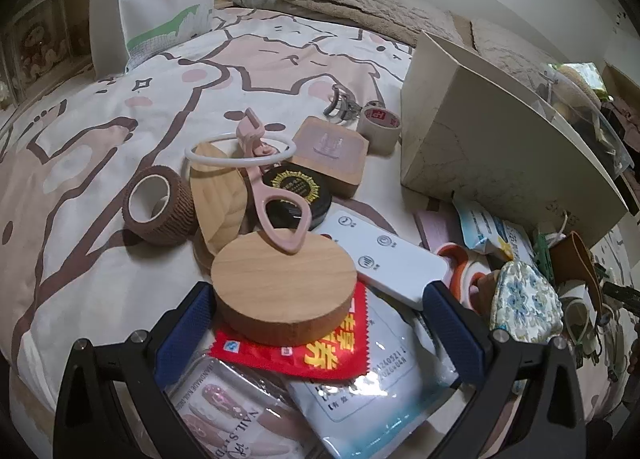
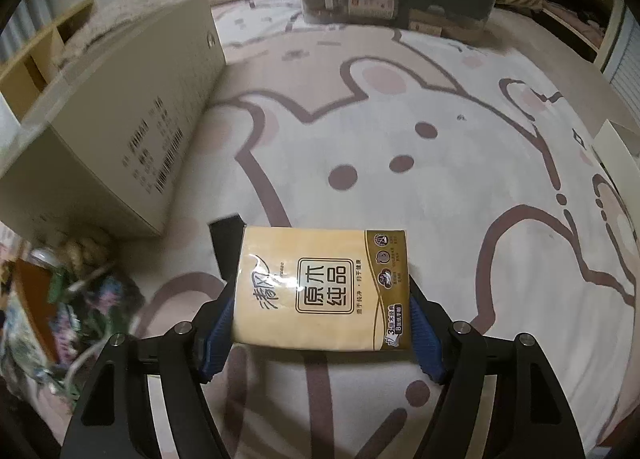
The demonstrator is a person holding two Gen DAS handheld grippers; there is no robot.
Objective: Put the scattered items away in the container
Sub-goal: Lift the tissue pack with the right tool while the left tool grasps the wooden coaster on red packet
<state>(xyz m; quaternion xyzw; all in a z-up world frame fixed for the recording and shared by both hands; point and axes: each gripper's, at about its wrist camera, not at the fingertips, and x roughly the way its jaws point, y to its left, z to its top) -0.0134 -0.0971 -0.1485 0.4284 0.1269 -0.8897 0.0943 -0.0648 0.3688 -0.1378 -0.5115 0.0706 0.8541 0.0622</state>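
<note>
The right gripper (image 2: 320,291) is clamped on a tissue pack (image 2: 324,291) above the bedsheet (image 2: 440,131) — the left gripper (image 1: 320,307), jaws apart, hovers over a wooden disc (image 1: 282,283) beside the box (image 1: 500,147).

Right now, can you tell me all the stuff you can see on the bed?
tissue pack: one, yellow-gold, between the right gripper's pads
box: one, beige, on the bedsheet beside the pile
wooden discs: two, tan, front of the pile
eyelash curler: one, pink, leaning on the front disc
bandage roll: one, brown, left of the pile
remote: one, white, behind the front disc
red sachet: one, under the front disc
left gripper: open, over the pile
right gripper: clamped on the tissue pack
</note>
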